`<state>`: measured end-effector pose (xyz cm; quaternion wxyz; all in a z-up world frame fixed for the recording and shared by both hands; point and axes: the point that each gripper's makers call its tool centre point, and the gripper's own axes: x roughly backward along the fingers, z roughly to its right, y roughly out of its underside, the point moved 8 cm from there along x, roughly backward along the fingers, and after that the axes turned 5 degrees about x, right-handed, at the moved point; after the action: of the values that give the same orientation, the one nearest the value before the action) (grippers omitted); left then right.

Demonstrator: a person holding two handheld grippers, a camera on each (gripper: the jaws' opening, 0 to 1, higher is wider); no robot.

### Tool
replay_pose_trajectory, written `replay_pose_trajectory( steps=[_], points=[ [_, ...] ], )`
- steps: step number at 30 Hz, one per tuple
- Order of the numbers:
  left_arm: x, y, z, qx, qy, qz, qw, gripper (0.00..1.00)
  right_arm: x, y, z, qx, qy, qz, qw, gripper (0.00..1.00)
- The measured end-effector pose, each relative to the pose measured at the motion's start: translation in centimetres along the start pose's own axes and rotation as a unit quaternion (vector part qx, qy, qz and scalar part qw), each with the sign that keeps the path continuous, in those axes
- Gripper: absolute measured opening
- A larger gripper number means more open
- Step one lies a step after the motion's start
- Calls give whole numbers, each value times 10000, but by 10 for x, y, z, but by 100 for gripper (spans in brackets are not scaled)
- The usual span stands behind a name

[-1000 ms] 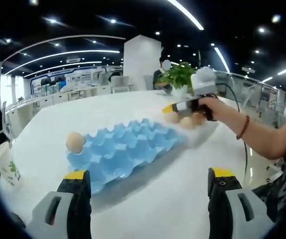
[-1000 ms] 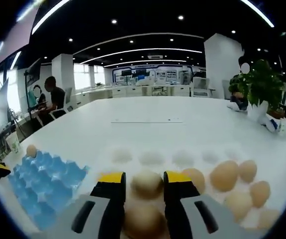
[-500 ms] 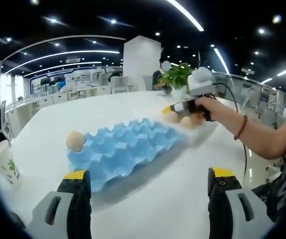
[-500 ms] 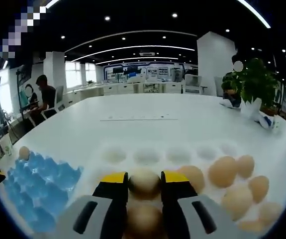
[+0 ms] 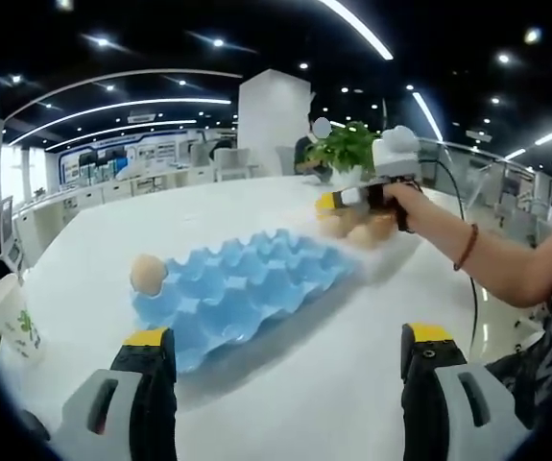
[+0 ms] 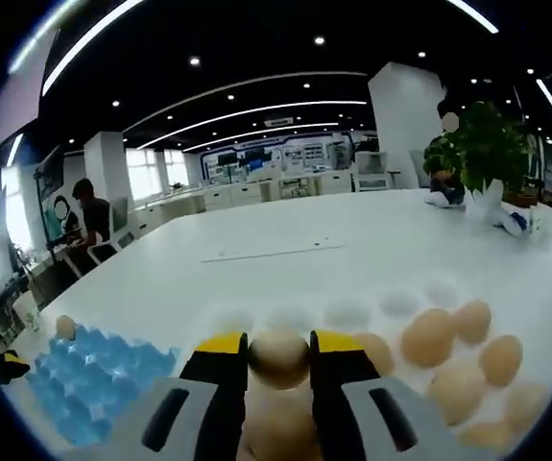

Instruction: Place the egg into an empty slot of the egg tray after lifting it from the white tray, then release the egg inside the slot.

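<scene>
Right hand-held gripper [image 6: 279, 349] clamped on a pale beige egg [image 6: 279, 355], low centre of the right gripper view. Blue moulded egg tray [image 5: 242, 288] mid-frame on the white tabletop [image 5: 352, 384], one brown egg [image 5: 147, 274] at its left corner. Left hand-held gripper [image 5: 290, 360] with jaws wide apart, bottom of the left gripper view.

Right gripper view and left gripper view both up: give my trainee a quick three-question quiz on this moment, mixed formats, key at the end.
1. True or false: the right gripper is shut on an egg.
2. Multiple choice: how many eggs sit in the blue egg tray?
A. none
B. one, at a corner slot
C. every slot is full
3. Fill in: the left gripper has its jaws ____, with nothing between them.

Key
1. True: the egg sits clamped between the yellow-tipped jaws, above the other eggs on the white tray.
2. B
3. open
</scene>
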<state>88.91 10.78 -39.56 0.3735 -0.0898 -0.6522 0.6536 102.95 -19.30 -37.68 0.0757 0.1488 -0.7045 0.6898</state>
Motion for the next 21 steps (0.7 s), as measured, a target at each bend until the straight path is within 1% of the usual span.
replay_pose_trajectory(
  steps=[4, 9, 12, 16, 18, 20, 21],
  points=[
    [0, -3, 2, -23, 25, 45, 10000, 100, 0, -3, -2, 34, -74, -1, 10000, 26],
    [1, -3, 1, -26, 15, 44, 10000, 100, -1, -2, -6, 117, -110, -30, 9999, 26],
    [3, -2, 1, -25, -24, 36, 10000, 100, 0, -3, -8, 51, -172, 46, 9998, 26],
    [5, -2, 1, -9, -25, 54, 10000, 100, 2, -7, -16, 53, -259, 93, 9996, 26],
    [6, -2, 2, -29, -32, 52, 10000, 100, 2, -10, -20, 10, -367, 113, 9993, 26],
    [6, -2, 3, -33, -26, 57, 10000, 100, 3, -10, -23, 2, -403, 115, 9991, 26],
    [5, -2, 4, -23, -10, 56, 10000, 100, 3, -11, -27, 25, -470, 127, 9988, 26]
  ],
)
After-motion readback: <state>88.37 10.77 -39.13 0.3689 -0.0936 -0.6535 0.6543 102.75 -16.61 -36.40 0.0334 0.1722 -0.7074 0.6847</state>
